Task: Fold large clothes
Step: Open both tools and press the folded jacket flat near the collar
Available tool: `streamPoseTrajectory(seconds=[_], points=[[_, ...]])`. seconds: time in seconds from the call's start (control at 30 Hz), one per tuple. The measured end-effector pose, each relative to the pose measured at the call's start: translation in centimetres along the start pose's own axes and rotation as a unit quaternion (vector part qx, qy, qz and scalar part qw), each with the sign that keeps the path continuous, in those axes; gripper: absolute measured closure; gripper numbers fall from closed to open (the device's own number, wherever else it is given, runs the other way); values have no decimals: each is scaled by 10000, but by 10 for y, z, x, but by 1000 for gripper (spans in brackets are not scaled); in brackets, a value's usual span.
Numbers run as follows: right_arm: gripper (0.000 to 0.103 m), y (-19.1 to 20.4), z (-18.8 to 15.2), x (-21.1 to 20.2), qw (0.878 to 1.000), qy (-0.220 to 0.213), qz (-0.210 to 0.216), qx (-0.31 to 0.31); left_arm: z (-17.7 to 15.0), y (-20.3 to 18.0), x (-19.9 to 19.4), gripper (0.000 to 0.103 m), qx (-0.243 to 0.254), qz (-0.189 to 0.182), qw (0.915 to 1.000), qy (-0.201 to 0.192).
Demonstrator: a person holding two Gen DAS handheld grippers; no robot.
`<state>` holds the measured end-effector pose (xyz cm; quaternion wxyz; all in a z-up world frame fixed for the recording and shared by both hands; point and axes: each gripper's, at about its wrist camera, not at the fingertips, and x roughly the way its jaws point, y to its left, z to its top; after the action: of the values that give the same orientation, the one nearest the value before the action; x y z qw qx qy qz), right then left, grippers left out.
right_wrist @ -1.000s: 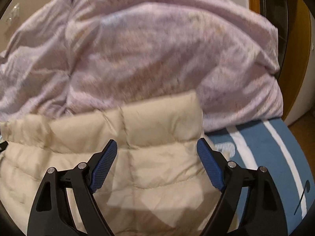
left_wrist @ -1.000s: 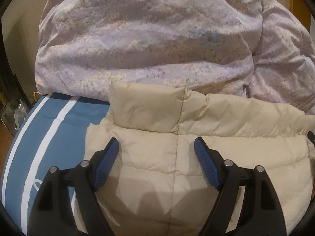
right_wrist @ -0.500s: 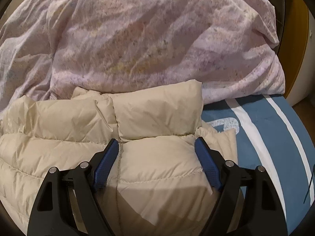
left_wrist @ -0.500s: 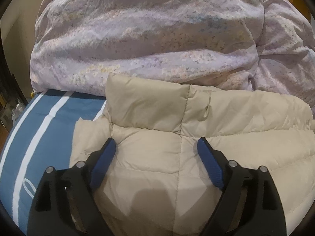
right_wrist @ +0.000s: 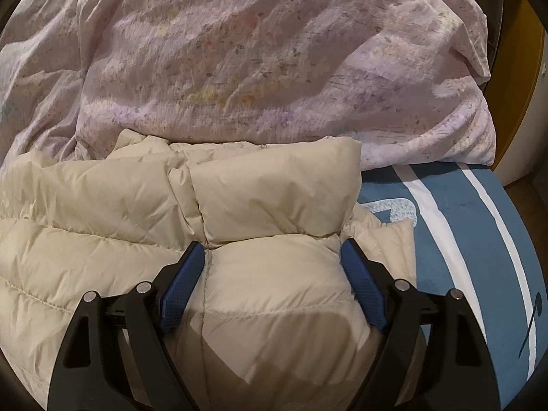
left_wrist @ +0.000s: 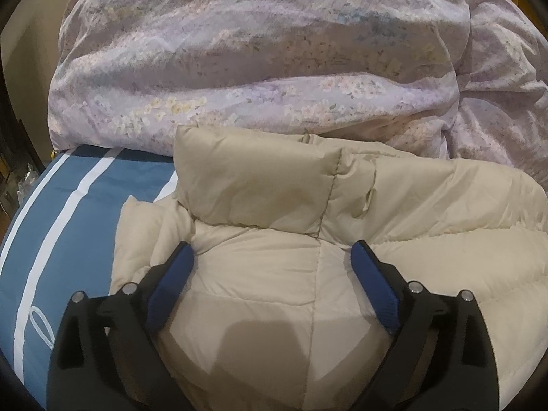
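A cream quilted down jacket (left_wrist: 260, 191) lies on the blue bed cover, its collar end towards the duvet. My left gripper (left_wrist: 270, 251) hangs low over its left part, just behind the raised collar panel. Its jaws are opening, a puffed panel bulges up between them, and the pads do not clamp it. In the right wrist view the same jacket (right_wrist: 274, 188) fills the lower left. My right gripper (right_wrist: 274, 246) is open and set down over a swollen panel at the jacket's right edge. The blue pads (right_wrist: 363, 291) flank that panel closely.
A bulky lilac flowered duvet (left_wrist: 257, 51) is heaped right behind the jacket, and it also fills the top of the right view as the duvet (right_wrist: 239, 51). The blue cover with white stripes (left_wrist: 68, 222) shows left of the jacket, and the cover (right_wrist: 462, 239) shows to its right. A wooden door frame (right_wrist: 527, 68) stands far right.
Both grippers have sunk towards the jacket, which now looks nearer and settled on the bed. The left jaws stand wider apart. The right view has steadied after its blur.
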<state>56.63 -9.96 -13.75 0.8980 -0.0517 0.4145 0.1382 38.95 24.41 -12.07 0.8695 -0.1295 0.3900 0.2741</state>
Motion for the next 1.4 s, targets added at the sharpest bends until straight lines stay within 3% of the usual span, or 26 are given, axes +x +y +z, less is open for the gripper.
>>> streamPoseTrajectory(seconds=[1.4], points=[[17, -16, 5, 0, 9997, 36, 163, 179, 1, 7, 12, 5, -85, -106, 9999, 84]])
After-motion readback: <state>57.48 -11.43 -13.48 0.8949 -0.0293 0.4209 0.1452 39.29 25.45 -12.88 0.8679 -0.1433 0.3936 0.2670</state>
